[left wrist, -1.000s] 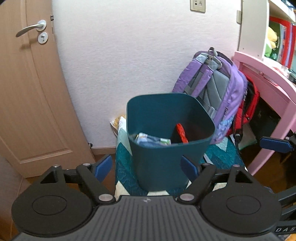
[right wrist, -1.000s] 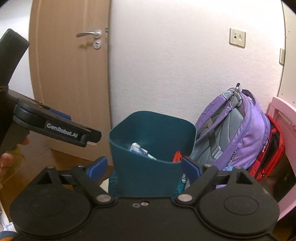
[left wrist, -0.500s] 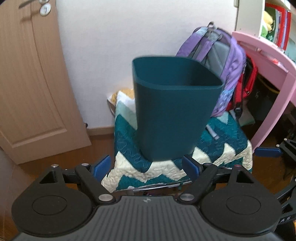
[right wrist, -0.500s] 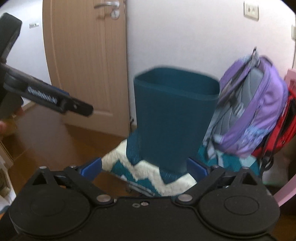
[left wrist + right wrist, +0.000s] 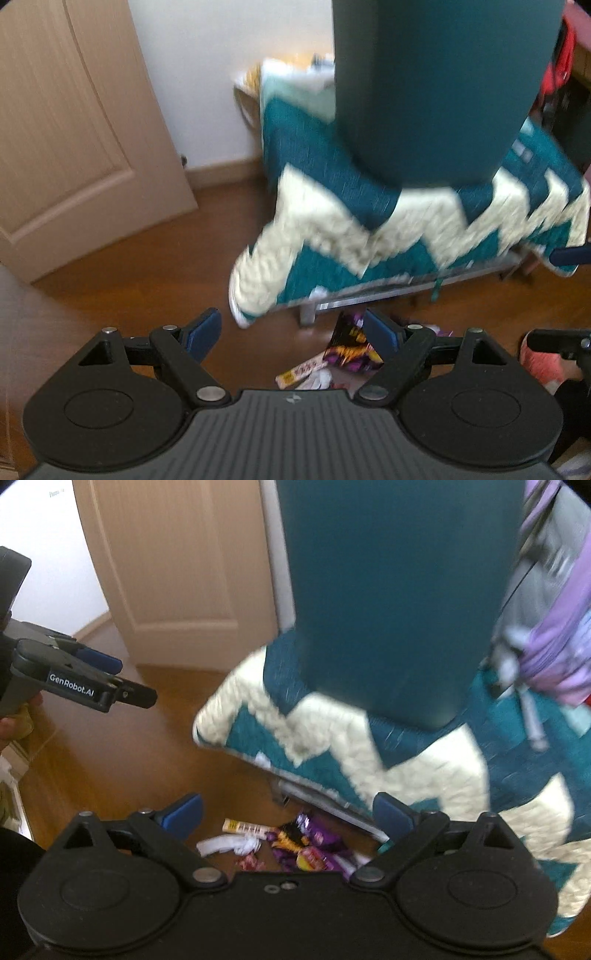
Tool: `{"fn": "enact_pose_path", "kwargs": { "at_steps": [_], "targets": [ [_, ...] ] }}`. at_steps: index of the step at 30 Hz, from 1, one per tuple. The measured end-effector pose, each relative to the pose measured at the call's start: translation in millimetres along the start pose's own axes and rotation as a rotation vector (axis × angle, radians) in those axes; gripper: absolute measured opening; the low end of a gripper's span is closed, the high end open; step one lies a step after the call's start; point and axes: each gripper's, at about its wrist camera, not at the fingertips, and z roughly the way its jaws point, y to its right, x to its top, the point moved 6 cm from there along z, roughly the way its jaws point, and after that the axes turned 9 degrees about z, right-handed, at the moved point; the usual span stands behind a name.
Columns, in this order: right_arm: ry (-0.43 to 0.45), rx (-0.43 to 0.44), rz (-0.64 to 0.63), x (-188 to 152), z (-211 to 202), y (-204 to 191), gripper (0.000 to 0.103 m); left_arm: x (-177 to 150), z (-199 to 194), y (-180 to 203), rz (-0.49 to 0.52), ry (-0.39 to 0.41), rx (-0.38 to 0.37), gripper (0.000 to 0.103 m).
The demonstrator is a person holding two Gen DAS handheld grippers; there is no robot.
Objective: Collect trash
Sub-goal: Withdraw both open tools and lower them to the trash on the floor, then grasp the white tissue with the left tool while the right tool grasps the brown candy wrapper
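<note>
Several wrappers lie on the wooden floor just under the front edge of a low bench. Among them are purple and yellow snack wrappers (image 5: 351, 350) (image 5: 306, 843), a yellow-and-white stick wrapper (image 5: 243, 827) and a crumpled white paper (image 5: 229, 845). My left gripper (image 5: 291, 328) hangs open above them with nothing between its fingers. My right gripper (image 5: 288, 812) is also open and empty over the same litter. A dark teal bin (image 5: 436, 92) (image 5: 399, 590) stands on the bench, above and beyond both grippers; its inside is hidden.
A teal and cream zigzag quilt (image 5: 332, 236) drapes over the bench. A wooden door (image 5: 74, 129) is at the left, a purple backpack (image 5: 554, 627) leans behind the bin. A pink-orange item (image 5: 541, 360) lies on the floor at the right.
Both grippers have dropped from the bin's rim level to near the floor and tilted down. The bin's contents went out of sight and the floor litter came into view.
</note>
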Motion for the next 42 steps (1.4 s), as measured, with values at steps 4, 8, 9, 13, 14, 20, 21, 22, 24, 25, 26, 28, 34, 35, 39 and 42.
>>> {"fn": "enact_pose_path", "kwargs": {
  "at_steps": [4,8,9,13,14,20,21,22,24,25,26,28,34,35,39,42],
  "targets": [
    [-0.078,0.014,-0.017,-22.4,54.4,-2.5,0.097,-31.2,62.2,-7.8,-0.018,-0.072,-0.027,0.084],
    [-0.167,0.039,-0.059,-48.4,110.6,-9.8,0.094,-63.9,122.8,-7.1,-0.024,-0.151,-0.061,0.084],
    [-0.187,0.047,-0.074,-54.1,122.5,-11.9,0.092,-72.1,138.7,-5.4,-0.017,-0.170,-0.071,0.084],
    [-0.277,0.097,-0.132,-78.7,170.4,-22.2,0.086,-96.0,190.0,2.0,0.003,-0.228,-0.105,0.084],
    [-0.299,0.108,-0.152,-86.0,183.3,-25.4,0.086,-101.3,202.2,4.1,0.002,-0.242,-0.115,0.084],
    [-0.380,0.163,-0.299,-121.7,243.0,-44.0,0.084,-132.5,270.9,19.4,-0.020,-0.335,-0.173,0.084],
    [-0.385,0.170,-0.320,-126.1,249.2,-46.4,0.084,-136.8,280.9,22.9,-0.022,-0.346,-0.185,0.084],
    [-0.393,0.178,-0.342,-131.5,256.7,-49.0,0.084,-140.0,288.5,25.3,-0.026,-0.355,-0.196,0.084],
    [-0.410,0.192,-0.373,-140.9,272.7,-53.6,0.084,-146.9,304.4,29.4,-0.056,-0.383,-0.224,0.084],
    [-0.418,0.198,-0.388,-146.4,281.1,-55.7,0.083,-150.3,311.9,29.9,-0.080,-0.397,-0.234,0.084],
    [-0.423,0.199,-0.402,-150.2,287.6,-57.1,0.082,-153.6,319.4,30.6,-0.104,-0.410,-0.244,0.084],
    [-0.432,0.202,-0.421,-156.5,301.2,-59.0,0.079,-158.1,332.5,30.4,-0.142,-0.431,-0.252,0.084],
    [-0.439,0.190,-0.440,-169.0,339.0,-62.8,0.075,-168.3,362.3,26.3,-0.241,-0.467,-0.245,0.084],
    [-0.435,0.184,-0.448,-170.2,343.3,-62.5,0.074,-170.1,365.6,26.2,-0.260,-0.472,-0.247,0.084],
    [-0.440,0.171,-0.465,-174.2,359.2,-62.9,0.068,-174.5,374.0,28.5,-0.301,-0.491,-0.256,0.084],
    [-0.453,0.168,-0.491,-180.6,367.3,-63.8,0.059,-175.8,380.4,30.9,-0.332,-0.502,-0.265,0.084]
  ]
}}
